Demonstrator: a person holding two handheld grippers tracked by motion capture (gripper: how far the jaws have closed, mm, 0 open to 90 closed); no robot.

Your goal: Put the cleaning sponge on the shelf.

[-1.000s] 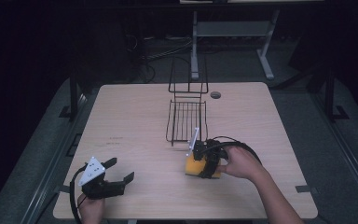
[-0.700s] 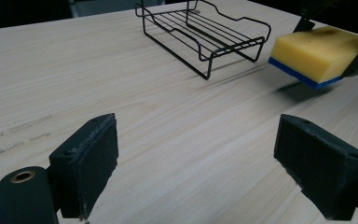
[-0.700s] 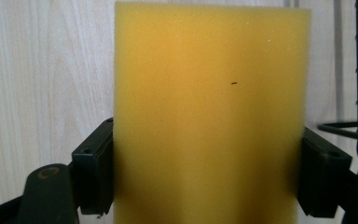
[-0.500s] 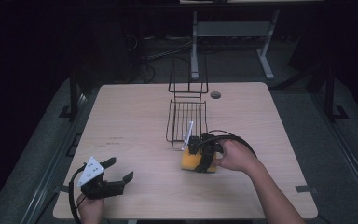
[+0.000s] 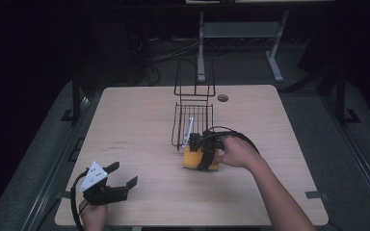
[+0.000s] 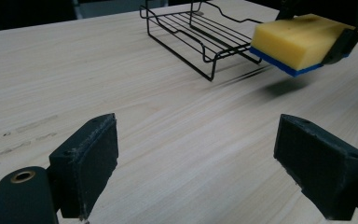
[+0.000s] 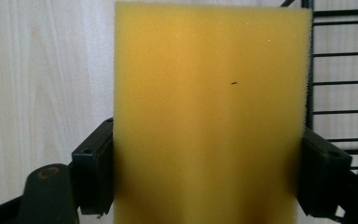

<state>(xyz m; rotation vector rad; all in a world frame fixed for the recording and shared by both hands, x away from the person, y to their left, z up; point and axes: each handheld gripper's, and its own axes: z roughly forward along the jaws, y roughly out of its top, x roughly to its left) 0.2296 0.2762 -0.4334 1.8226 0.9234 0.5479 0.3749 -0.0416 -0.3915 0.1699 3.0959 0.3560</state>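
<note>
At the near left corner of the wooden table [image 5: 135,125], the left hand [image 5: 92,216] is partly cut off by the frame edge and holds the left gripper [image 5: 124,179] low, jaws spread wide and empty. Right of centre, the right forearm reaches in from the near edge; the right gripper [image 5: 201,156] grips a yellow sponge [image 6: 298,41] with a blue underside, lifted just above the tabletop, just beside the near end of a black wire rack [image 5: 192,122]. A pale object in the rack is too small to identify.
</note>
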